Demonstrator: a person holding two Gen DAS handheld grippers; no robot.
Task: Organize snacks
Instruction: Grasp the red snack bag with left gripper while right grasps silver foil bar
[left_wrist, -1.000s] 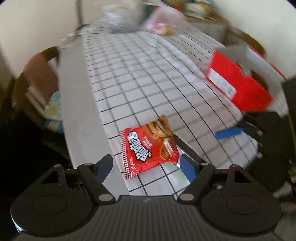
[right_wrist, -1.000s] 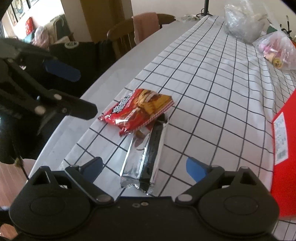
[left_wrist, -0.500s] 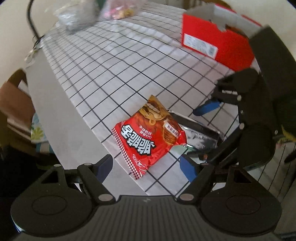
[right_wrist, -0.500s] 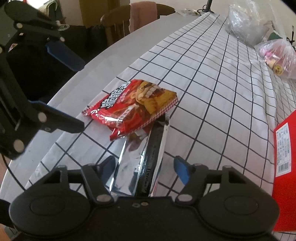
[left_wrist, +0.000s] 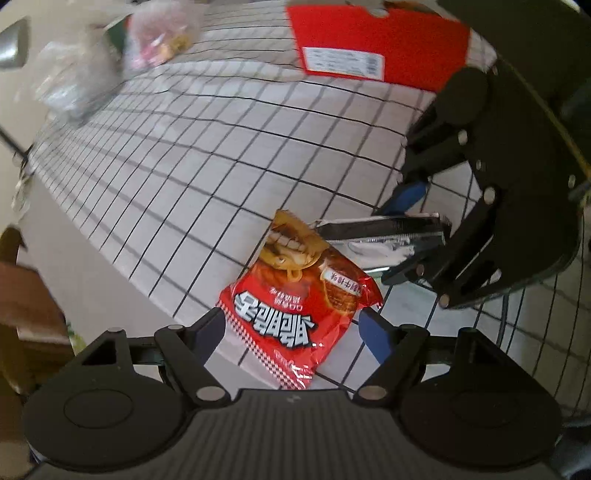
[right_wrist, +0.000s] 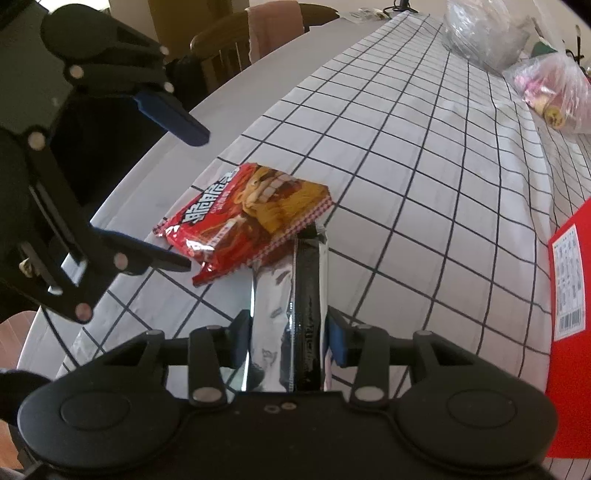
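My right gripper (right_wrist: 288, 338) has just been closing and pinches the silver packet (right_wrist: 295, 295) between its jaws, my left gripper (left_wrist: 291, 332) gapes wide around the red packet (left_wrist: 299, 295) overlapping it, so lifting may drag both.

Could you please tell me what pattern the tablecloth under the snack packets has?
The tablecloth is white with a thin black grid of squares, clearest in the right wrist view.
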